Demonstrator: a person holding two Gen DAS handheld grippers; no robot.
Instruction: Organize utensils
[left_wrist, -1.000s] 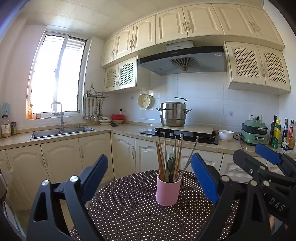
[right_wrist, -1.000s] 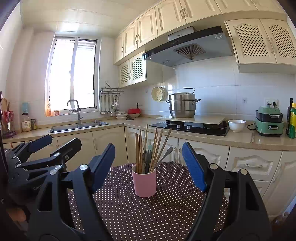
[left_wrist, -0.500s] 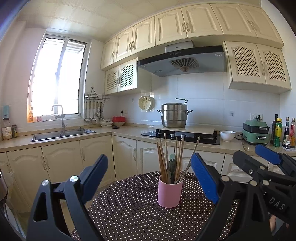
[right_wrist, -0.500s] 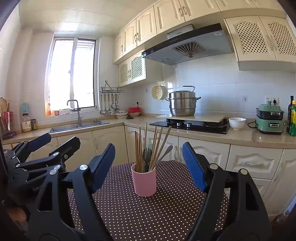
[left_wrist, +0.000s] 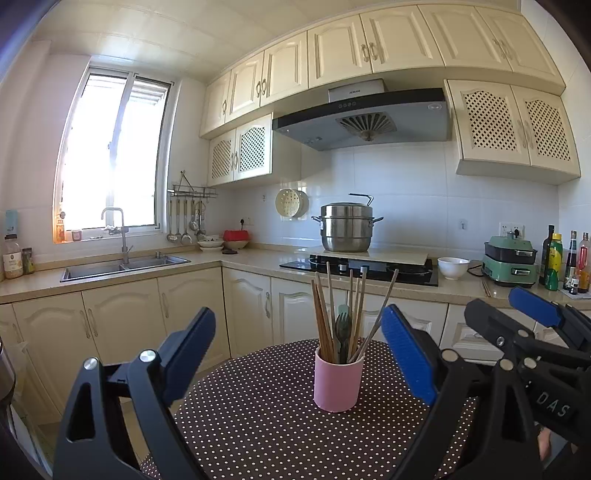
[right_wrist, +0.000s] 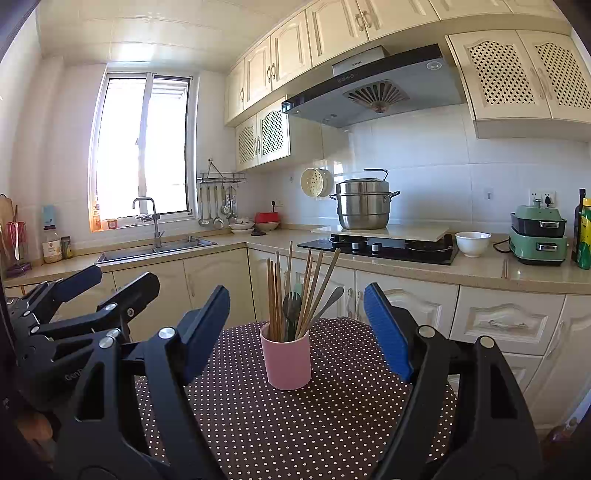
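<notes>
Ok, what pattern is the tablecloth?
Dark brown tablecloth with small white polka dots, clearest in the right wrist view.

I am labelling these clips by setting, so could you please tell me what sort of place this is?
A home kitchen, most likely: a sink under the window, a steamer pot on the hob below a hood, and cream cabinets.

Utensil (left_wrist: 341, 328) lower ends hidden inside pink cup (left_wrist: 338, 384); table (right_wrist: 295, 424) cut off below.
</notes>
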